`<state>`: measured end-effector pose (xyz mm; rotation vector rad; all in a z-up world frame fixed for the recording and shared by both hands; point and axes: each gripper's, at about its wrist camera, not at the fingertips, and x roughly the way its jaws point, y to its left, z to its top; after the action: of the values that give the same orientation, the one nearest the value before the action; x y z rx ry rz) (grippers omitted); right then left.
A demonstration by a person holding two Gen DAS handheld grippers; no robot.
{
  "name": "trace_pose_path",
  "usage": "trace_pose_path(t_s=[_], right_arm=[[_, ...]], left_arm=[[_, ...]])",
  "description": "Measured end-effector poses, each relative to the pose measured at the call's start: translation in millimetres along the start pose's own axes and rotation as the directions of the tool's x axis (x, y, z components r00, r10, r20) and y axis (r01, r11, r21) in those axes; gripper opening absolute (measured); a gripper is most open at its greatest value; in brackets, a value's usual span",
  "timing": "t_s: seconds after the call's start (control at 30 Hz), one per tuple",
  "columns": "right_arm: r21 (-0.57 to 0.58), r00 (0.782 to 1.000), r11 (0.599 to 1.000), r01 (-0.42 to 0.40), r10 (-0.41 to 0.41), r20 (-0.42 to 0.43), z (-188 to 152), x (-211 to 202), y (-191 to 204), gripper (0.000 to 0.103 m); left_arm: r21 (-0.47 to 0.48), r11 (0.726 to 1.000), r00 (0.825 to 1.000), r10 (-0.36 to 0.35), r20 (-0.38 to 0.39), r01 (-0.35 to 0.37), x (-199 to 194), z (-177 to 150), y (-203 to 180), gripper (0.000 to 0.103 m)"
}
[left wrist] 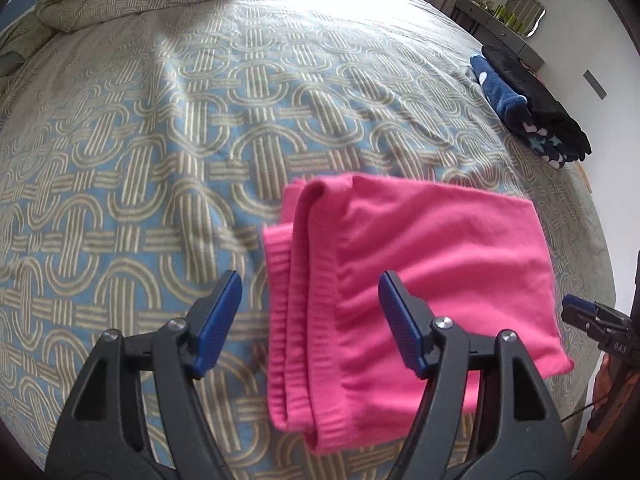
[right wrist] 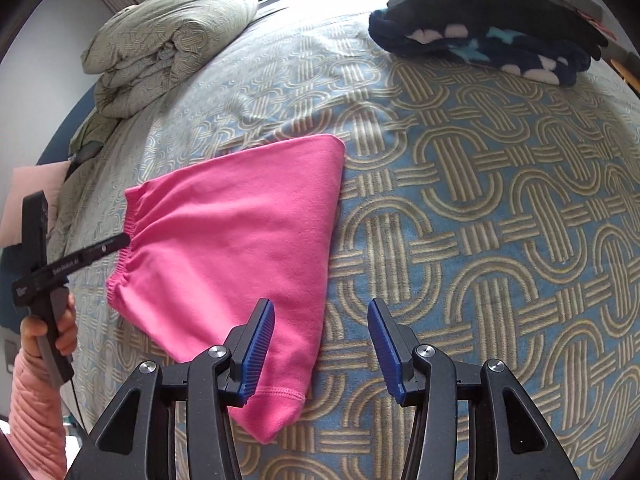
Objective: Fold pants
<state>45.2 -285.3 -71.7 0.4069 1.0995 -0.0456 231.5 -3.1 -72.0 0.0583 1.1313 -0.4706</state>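
The pink pants (left wrist: 420, 264) lie folded in a compact packet on the patterned bedspread (left wrist: 160, 160), with the ribbed waistband stacked along the packet's left side. My left gripper (left wrist: 308, 284) hovers open over that ribbed edge and pinches nothing. In the right wrist view the pants (right wrist: 240, 232) lie left of centre, and the left gripper (right wrist: 118, 242) reaches to their gathered waistband, held by a hand (right wrist: 48, 328) in a pink sleeve. My right gripper (right wrist: 320, 306) stands open above the packet's near right edge with nothing between its pads. It also shows at the right rim of the left wrist view (left wrist: 576, 314).
A stack of folded dark clothes (right wrist: 488, 36), navy fleece with light patches under a black piece, sits at the far right of the bed (left wrist: 532, 112). A rolled duvet (right wrist: 168, 48) lies at the far left. A shelf (left wrist: 504, 20) stands by the wall.
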Motion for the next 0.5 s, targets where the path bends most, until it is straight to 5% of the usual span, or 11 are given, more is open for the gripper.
trace_pose_path(t_s=[0.5], right_arm=[[-0.018,0.997,0.997,-0.081,0.081,0.007,59,33,9,0.053]], left_arm=[[-0.045,0.998,0.996,0.047,-0.072,-0.050,49,34,12,0.075]])
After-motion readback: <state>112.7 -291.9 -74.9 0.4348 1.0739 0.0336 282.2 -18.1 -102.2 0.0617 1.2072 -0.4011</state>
